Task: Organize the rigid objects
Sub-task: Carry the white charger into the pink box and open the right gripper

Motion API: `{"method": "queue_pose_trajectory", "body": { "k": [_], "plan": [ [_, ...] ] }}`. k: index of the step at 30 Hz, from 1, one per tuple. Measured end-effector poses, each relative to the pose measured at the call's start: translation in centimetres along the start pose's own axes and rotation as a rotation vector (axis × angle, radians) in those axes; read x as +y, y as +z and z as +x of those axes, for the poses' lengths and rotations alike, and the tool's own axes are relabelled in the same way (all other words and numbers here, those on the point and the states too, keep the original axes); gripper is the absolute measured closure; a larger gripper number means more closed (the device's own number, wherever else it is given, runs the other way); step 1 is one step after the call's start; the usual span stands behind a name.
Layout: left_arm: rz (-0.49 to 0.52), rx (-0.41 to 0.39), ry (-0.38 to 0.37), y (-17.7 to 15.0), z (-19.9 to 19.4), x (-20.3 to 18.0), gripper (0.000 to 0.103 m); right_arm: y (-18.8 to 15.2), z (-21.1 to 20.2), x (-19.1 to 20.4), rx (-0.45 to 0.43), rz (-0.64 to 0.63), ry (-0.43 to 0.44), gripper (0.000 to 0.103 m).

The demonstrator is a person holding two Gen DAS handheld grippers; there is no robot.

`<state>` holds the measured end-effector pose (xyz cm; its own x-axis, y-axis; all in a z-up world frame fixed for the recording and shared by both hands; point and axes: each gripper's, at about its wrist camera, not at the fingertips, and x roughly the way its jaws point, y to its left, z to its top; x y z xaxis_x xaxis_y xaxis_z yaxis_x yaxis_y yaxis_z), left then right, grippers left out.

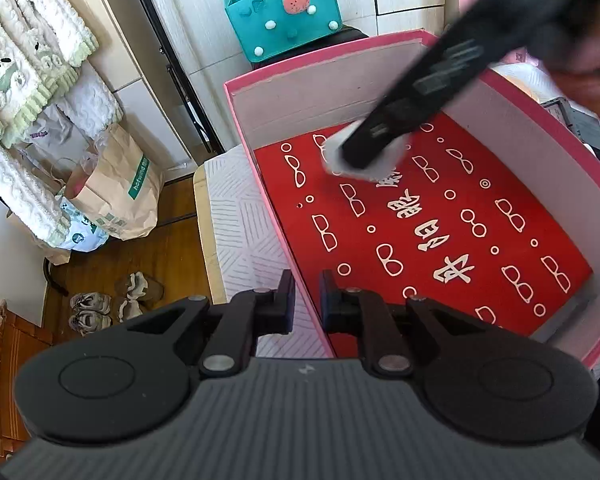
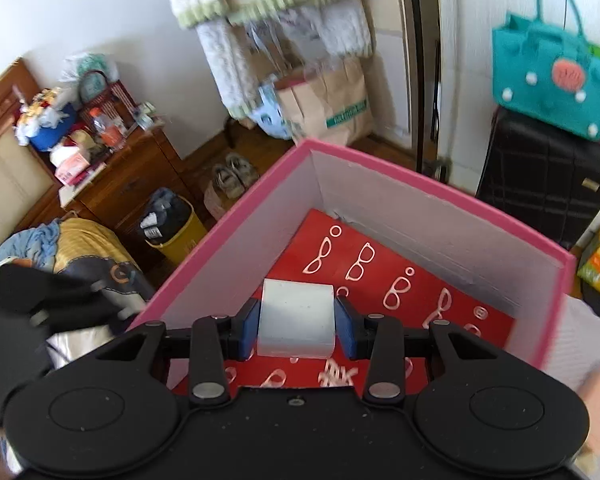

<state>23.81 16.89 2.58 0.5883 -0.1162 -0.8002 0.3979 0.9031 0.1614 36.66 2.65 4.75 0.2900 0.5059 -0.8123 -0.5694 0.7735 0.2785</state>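
Note:
A pink box [image 1: 236, 120] with a red floor printed with glasses stands on a white patterned surface; it also shows in the right wrist view [image 2: 228, 220]. My right gripper [image 2: 296, 326] is shut on a white block [image 2: 296, 320] and holds it inside the box, above the red floor. In the left wrist view the right gripper [image 1: 360, 158] reaches into the box from the upper right, with the white block [image 1: 332, 156] at its tip. My left gripper [image 1: 307, 300] has its jaws closed on the near pink wall of the box.
A teal handbag [image 1: 284, 12] sits on a black suitcase [image 2: 540, 184] behind the box. Paper bags [image 1: 116, 188], shoes [image 1: 92, 308] and a yellow bin [image 2: 176, 228] are on the wooden floor. A dark device [image 1: 580, 128] lies right of the box.

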Motion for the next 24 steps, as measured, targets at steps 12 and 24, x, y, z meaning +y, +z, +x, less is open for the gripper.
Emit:
{"method": "queue_pose_trajectory", "body": {
  "k": [12, 24],
  "plan": [
    [-0.034, -0.023, -0.038, -0.5, -0.1, 0.8, 0.091, 1.6, 6.5, -0.6, 0.055, -0.021, -0.033, 0.058],
    [-0.034, -0.03, -0.039, -0.8, -0.1, 0.8, 0.091, 1.0, 0.7, 0.0, -0.092, -0.041, -0.069, 0.046]
  ]
}}
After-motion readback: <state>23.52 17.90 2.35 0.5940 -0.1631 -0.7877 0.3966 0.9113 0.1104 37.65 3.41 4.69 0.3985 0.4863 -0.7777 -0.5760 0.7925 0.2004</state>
